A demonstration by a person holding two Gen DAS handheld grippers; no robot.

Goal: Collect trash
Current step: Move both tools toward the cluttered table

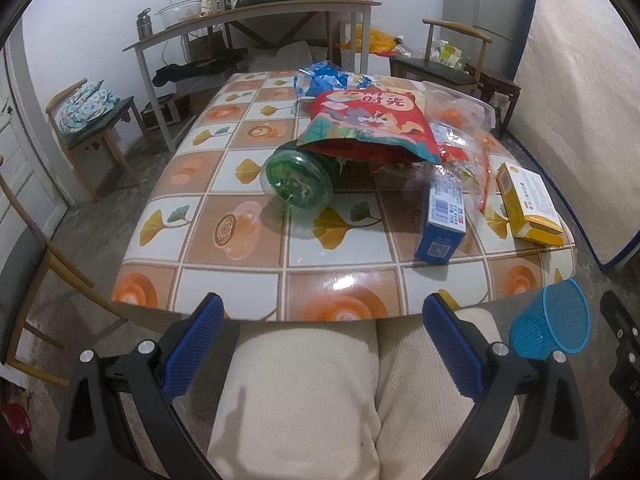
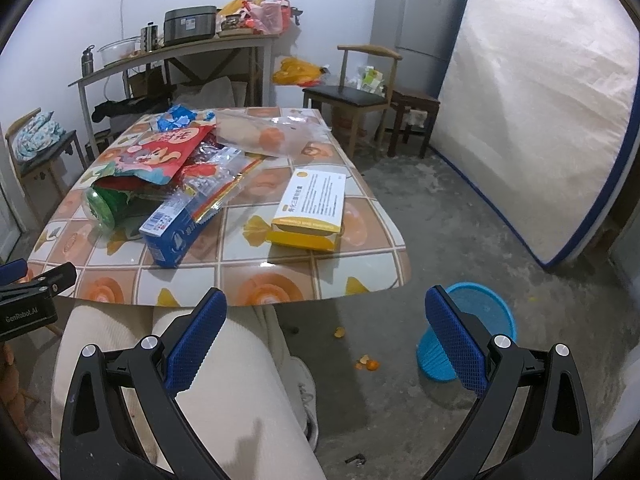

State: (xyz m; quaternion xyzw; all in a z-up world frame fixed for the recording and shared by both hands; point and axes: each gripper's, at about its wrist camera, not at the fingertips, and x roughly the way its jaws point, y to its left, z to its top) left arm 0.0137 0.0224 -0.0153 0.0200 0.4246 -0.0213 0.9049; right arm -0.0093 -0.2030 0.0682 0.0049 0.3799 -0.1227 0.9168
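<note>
Meanwhile, both grippers hang low before the table (image 1: 248,264), over the seated person's cream-trousered knees (image 1: 304,384), so the table edge and those knees lie between the tongs and the trash. The left gripper (image 1: 320,344) and right gripper (image 2: 326,338) each have their blue pads spread wide apart, holding nothing. On the patterned tabletop lies one green bottle (image 1: 298,178) on its side, its neck hidden under one red snack bag (image 1: 370,120). Behind that bag a blue wrapper (image 1: 320,80) shows only partly. Near the front edge lie two boxes: a blue box (image 1: 442,220) and, just beside it, a yellow box (image 2: 312,210) with its end flap open. Between and behind them sits a heap of clear plastic wrappers (image 2: 276,132), too crumpled to count. One blue basket (image 2: 476,332) stands on the floor right of the table, partly covered by a right gripper finger. A few orange peel bits (image 2: 368,364) lie near it. Chairs, a cluttered side table, a fridge and a leaning mattress (image 2: 532,112) surround the scene.
</note>
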